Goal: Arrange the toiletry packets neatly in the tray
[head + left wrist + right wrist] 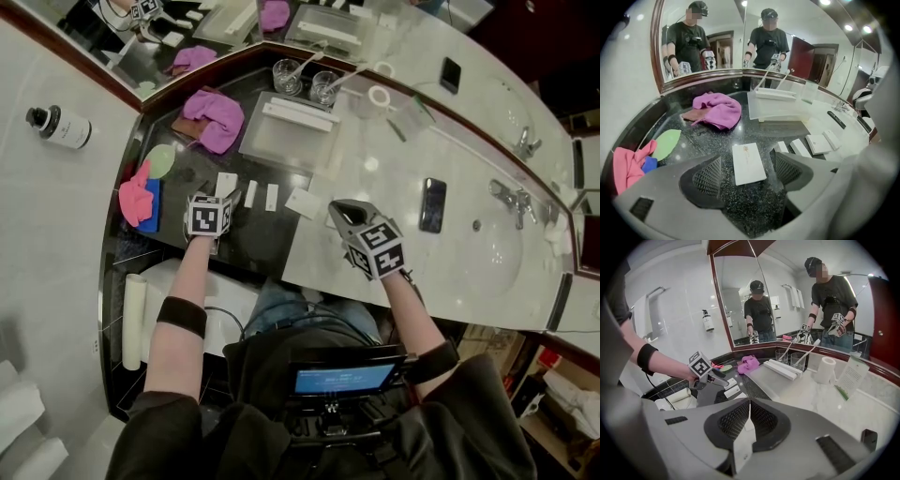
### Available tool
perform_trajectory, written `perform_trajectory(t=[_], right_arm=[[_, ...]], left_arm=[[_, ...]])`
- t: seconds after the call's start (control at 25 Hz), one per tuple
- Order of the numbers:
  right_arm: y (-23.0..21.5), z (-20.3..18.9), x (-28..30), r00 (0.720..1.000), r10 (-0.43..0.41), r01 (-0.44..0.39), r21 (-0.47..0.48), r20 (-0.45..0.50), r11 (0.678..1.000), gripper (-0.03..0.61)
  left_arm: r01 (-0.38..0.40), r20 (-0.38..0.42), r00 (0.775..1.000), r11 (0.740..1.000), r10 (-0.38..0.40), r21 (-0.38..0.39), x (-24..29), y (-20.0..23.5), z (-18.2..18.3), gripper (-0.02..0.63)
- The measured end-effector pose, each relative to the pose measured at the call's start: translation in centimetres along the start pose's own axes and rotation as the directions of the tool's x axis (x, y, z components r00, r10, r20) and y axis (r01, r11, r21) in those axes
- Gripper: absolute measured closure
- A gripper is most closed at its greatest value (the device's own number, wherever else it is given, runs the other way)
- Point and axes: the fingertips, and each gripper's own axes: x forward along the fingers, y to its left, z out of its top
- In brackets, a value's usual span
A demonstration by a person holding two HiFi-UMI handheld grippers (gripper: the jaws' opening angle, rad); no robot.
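Looking down on a bathroom counter (258, 234), dark granite at the left and pale marble at the right. Farthest left lie a pink cloth (136, 199) and a green disc (161, 159), with a magenta cloth (217, 117) further back.

Next, the left gripper (220, 200) tilts down at the granite. Its own view shows the jaws spread wide with nothing gripped. A flat white packet (748, 163) lies on the stone in the gap between them, touching neither pad. Just right of it, two narrow packets (262, 194) sit side by side, then a square packet (302, 202) at the edge of the marble. Behind these stands the clear tray (281, 141), with a long white box (298, 112) along its far side and two glasses (305, 82) beyond.

Right of centre, the right gripper (749, 420) is closed. Only its own view shows what it has: a thin white packet (742, 446) pinched edge-on between the pads. From the head view that grip cannot be made out. The head view does show a phone (432, 204) on the marble and, farthest right, a sink (487, 258) that the right gripper view leaves out.
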Motion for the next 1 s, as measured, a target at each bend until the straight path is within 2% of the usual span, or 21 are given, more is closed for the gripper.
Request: perform_trajectory(t=[0.16,0.2,0.32,0.44,0.56,1.0], right_arm=[[0.3,0.3,-0.3,1.000,0.012,-0.012,-0.009,0.016,1.000,0.557],[0.3,0.5,-0.3,1.000,0.014,-0.014,-0.014,0.024,1.000,0.557],[0.4,1.2,-0.6,0.999,0.023,-0.022,-0.026,0.046,0.999,0.557],[0.4,1.8,-1.0,0.997,0.030,-0.028,-0.032,0.064,0.999,0.557],[0.6,2.6,-1.3,0.995,0.039,-0.035,-0.046,0.087,0.998,0.557],[0.7,4.2,-3.9,0.988,0.025,-0.015,-0.068,0.154,0.998,0.557]], left_arm=[[0.001,0.074,0.997,0.999,-0.004,0.042,-2.6,-1.1,1.7,0.261],[0.000,0.097,0.995,0.999,-0.005,0.054,-3.4,-1.5,2.2,0.282],[-0.004,0.180,0.984,0.996,-0.012,0.085,-6.3,-3.0,4.0,0.381],[-0.010,0.268,0.963,0.993,-0.022,0.119,-9.3,-4.8,5.8,0.515],[0.007,0.335,0.941,0.990,-0.053,0.138,-12.0,-6.7,7.1,0.610],[0.123,0.445,0.882,0.987,-0.155,0.099,-17.2,-12.8,8.2,0.613]])
